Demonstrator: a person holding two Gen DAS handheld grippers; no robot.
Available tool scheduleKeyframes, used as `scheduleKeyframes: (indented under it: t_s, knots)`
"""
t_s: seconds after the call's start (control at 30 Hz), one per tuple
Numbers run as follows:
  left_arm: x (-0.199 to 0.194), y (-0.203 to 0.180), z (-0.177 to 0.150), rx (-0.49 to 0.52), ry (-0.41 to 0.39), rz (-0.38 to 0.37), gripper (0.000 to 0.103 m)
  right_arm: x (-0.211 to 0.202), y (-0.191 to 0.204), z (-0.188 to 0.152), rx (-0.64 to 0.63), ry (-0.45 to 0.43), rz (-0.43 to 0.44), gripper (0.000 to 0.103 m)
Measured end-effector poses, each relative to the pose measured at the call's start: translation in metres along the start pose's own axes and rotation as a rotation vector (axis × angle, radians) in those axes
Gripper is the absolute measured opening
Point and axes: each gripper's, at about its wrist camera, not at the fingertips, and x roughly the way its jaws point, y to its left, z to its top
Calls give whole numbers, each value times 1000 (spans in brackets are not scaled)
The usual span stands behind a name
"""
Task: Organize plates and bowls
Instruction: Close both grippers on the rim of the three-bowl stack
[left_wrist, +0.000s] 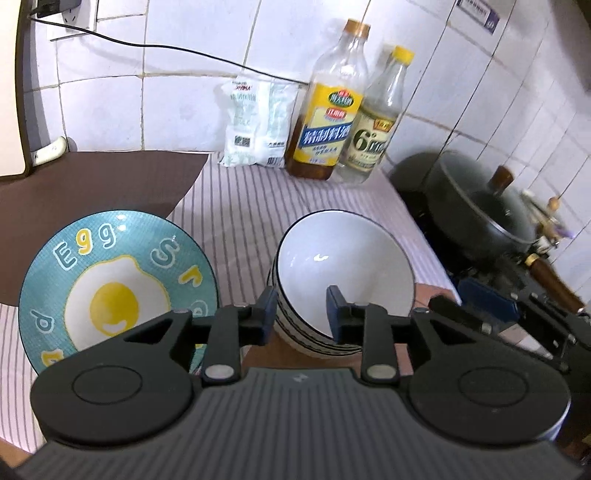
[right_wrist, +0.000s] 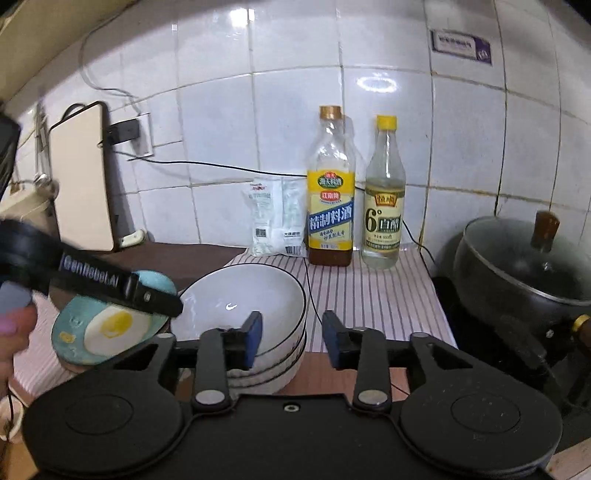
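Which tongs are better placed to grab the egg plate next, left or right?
Left, probably. The left tongs sit open right beside the teal fried-egg plate, straddling the rim of the stacked white bowls. The right tongs are open past the bowls' far side, with the stack between them and the plate.

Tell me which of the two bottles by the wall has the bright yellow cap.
The shorter clear bottle on the right, holding clear liquid; the taller bottle beside it has a gold cap.
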Motion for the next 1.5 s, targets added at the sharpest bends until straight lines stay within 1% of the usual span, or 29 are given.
scheduleKeyframes:
  t_s: [0.1, 0.17, 0.2, 0.27, 0.3, 0.4, 0.5, 0.57, 0.63, 0.67, 0.77, 0.93, 1.0, 1.07, 1.27, 1.4, 1.5]
  knots:
    - [-3, 2, -3, -17, 3, -27, 36, -7, 3, -7, -50, -9, 3, 56]
    - [-3, 3, -7, -26, 11, -37, 37, -9, 4, -12, -57, -10, 12, 61]
    - [-2, 3, -9, -29, 13, -42, 40, -9, 5, -15, -56, -9, 17, 63]
    - [-1, 4, -13, -33, 20, -51, 41, -7, 5, -20, -51, -5, 21, 64]
    - [0, 5, -15, -39, 22, -54, 43, -5, 5, -23, -47, -2, 27, 67]
    - [3, 10, -21, -65, 34, -66, 52, 2, 6, -32, -36, 10, 49, 72]
    - [9, 17, -23, -106, 56, -95, 56, 13, 7, -39, -13, 26, 68, 75]
    - [15, 20, -24, -133, 74, -106, 57, 22, 8, -44, -5, 40, 84, 76]
    - [22, 24, -23, -158, 96, -120, 57, 31, 10, -49, -3, 49, 90, 83]
    - [25, 25, -23, -166, 103, -127, 59, 36, 11, -51, -4, 45, 94, 89]
    - [34, 28, -19, -187, 114, -133, 62, 50, 13, -56, -15, 43, 93, 91]
    - [53, 29, -7, -200, 156, -145, 62, 72, 11, -59, -14, 61, 89, 94]
    - [61, 29, -3, -192, 179, -144, 62, 77, 10, -60, -9, 55, 101, 98]
    - [67, 29, 0, -197, 199, -142, 62, 82, 12, -60, -13, 56, 111, 98]
    - [79, 25, 8, -164, 237, -111, 61, 93, 13, -58, -5, 59, 128, 98]
    - [86, 22, 13, -130, 270, -85, 57, 99, 14, -55, -4, 66, 134, 100]
    - [90, 20, 14, -109, 271, -64, 56, 105, 13, -53, 4, 71, 137, 102]
